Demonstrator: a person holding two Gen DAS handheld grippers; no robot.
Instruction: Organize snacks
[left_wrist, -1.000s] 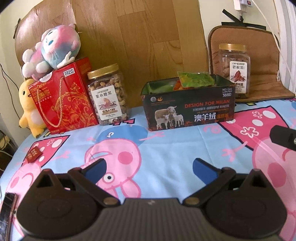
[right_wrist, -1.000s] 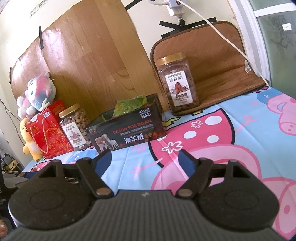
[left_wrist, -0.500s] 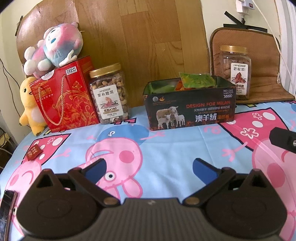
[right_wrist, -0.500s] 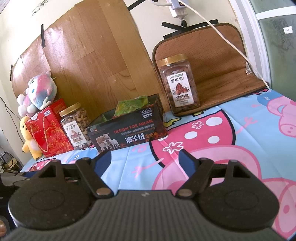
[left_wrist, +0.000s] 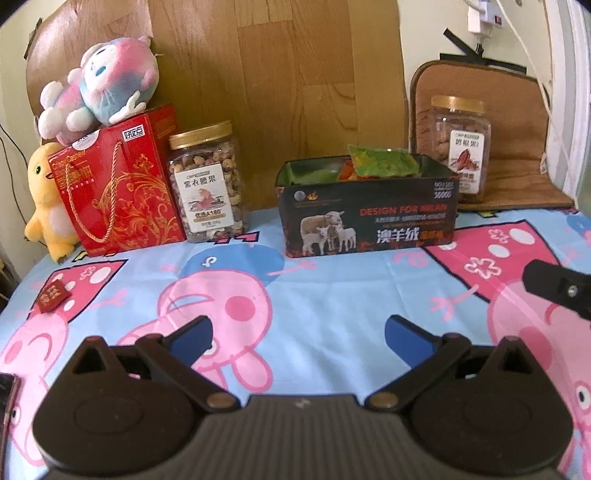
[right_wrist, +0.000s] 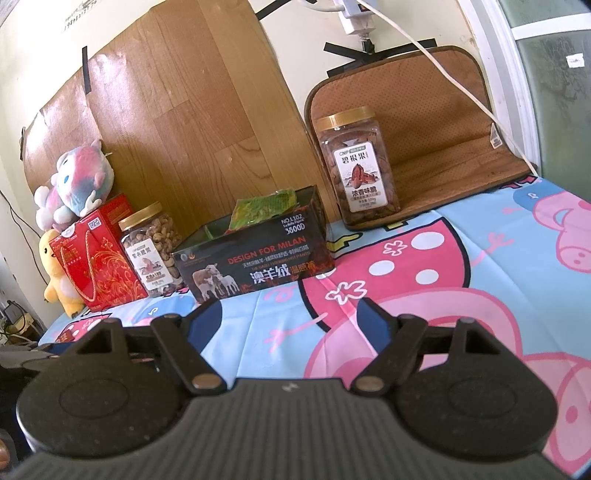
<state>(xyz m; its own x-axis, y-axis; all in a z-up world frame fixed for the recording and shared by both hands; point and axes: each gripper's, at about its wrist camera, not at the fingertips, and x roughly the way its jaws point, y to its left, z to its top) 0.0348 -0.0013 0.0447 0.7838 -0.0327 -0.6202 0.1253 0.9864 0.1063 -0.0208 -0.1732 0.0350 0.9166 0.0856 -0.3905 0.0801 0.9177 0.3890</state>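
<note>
Both tools hang over the cartoon-pig tablecloth (left_wrist: 332, 295) with nothing between their blue pads: the left tool (left_wrist: 297, 332) is spread wide, and so is the right tool (right_wrist: 284, 319). Well ahead of them an open dark sheep-print box (left_wrist: 369, 225) holds a green snack packet (left_wrist: 384, 164) sticking above its rim. A cashew jar (left_wrist: 207, 184) stands between the red gift bag (left_wrist: 118, 184) and that box; a pecan jar (right_wrist: 358, 173) rests on the brown mat (right_wrist: 443, 147)
</note>
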